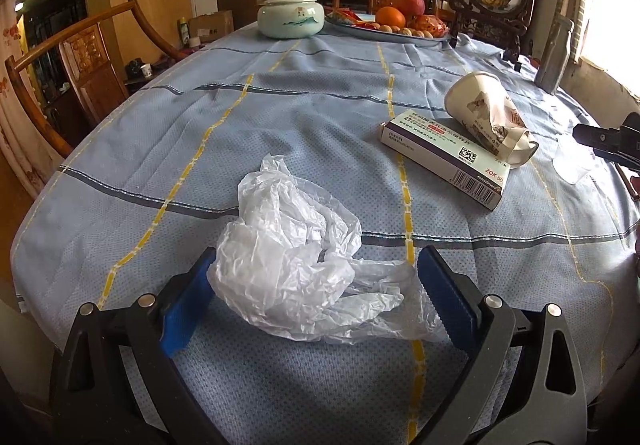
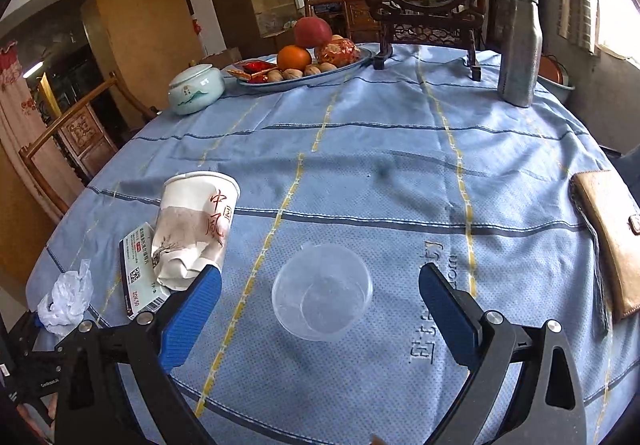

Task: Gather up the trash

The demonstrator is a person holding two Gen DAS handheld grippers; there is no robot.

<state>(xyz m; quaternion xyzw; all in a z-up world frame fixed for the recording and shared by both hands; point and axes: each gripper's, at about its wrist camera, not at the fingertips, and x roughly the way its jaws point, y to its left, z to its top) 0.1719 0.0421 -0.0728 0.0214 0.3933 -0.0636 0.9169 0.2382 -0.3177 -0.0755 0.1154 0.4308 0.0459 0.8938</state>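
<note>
On the left, the left gripper (image 1: 316,297) stands spread wide over the blue checked tablecloth (image 1: 280,117), gripping nothing, with a crumpled plastic bag (image 1: 296,265) lying between its blue pads. The bag brushes or nearly brushes the left pad and its flat tail runs toward the right pad. To take it well, the jaws should probably close low on the thick bunched part, not on the thin tail, which would likely slip out; pinching the cloth beneath is the risk to avoid.

Further right lie a medicine box (image 1: 444,157) and a crushed paper cup (image 1: 486,113) resting partly on the box, both well beyond the left gripper's reach as it stands.

At the right, the right gripper (image 2: 320,297) is also spread wide and empty. A clear plastic tub (image 2: 322,291) sits upright on the cloth between its pads, apart from both, roughly centred. A good grasp here likely means coming down so the pads meet the tub's wall evenly and squeezing gently, since thin plastic may buckle or pop free. A brown wallet (image 2: 612,241) lies well off to the right and does not look like trash.
</note>
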